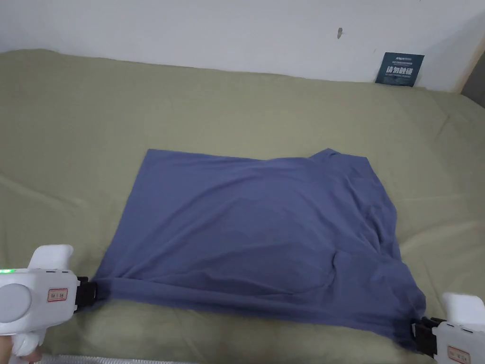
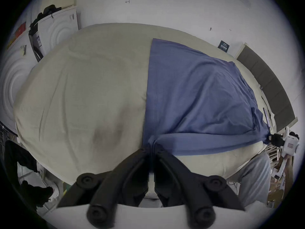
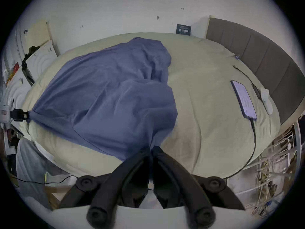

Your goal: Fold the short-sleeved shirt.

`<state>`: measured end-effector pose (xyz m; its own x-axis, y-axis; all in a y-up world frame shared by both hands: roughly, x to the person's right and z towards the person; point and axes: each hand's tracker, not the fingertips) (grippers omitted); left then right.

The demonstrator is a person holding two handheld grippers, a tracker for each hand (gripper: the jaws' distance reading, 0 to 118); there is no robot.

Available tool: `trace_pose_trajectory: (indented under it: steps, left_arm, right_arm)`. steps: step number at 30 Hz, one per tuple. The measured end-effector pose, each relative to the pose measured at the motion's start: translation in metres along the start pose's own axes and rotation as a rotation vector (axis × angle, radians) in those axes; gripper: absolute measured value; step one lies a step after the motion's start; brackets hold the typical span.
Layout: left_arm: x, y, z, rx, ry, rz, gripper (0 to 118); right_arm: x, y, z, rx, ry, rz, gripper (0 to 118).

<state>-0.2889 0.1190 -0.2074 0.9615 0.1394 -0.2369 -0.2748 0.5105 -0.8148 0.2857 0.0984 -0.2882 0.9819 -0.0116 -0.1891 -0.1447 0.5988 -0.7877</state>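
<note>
At the near left edge of the bed, our left gripper (image 1: pixel 91 293) has its jaws pinched tight on the near-left corner of the blue short-sleeved shirt (image 1: pixel 255 227), which lies spread across the olive-green bedcover (image 1: pixel 71 142). Its near edge runs taut to the right, where our right gripper (image 1: pixel 419 334) clamps the other near corner. We judge that we are about to make a fold; next, both corners should lift together and travel toward the far edge. Further right, a phone (image 3: pixel 244 99) on a cable lies on the cover, below the white wall (image 1: pixel 189 28).
</note>
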Motion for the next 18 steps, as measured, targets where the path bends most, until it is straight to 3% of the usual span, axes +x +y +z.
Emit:
trace_pose_trajectory:
  steps: [9, 18]
  left_arm:
    - [0.011, 0.056, 0.020, 0.090, 0.008, -0.071, 5]
    - [0.028, 0.151, -0.040, 0.095, 0.052, -0.091, 5]
  right_arm:
    - [-0.002, 0.080, 0.024, 0.180, -0.017, 0.040, 3]
    - [-0.013, 0.188, -0.052, 0.164, -0.084, 0.115, 3]
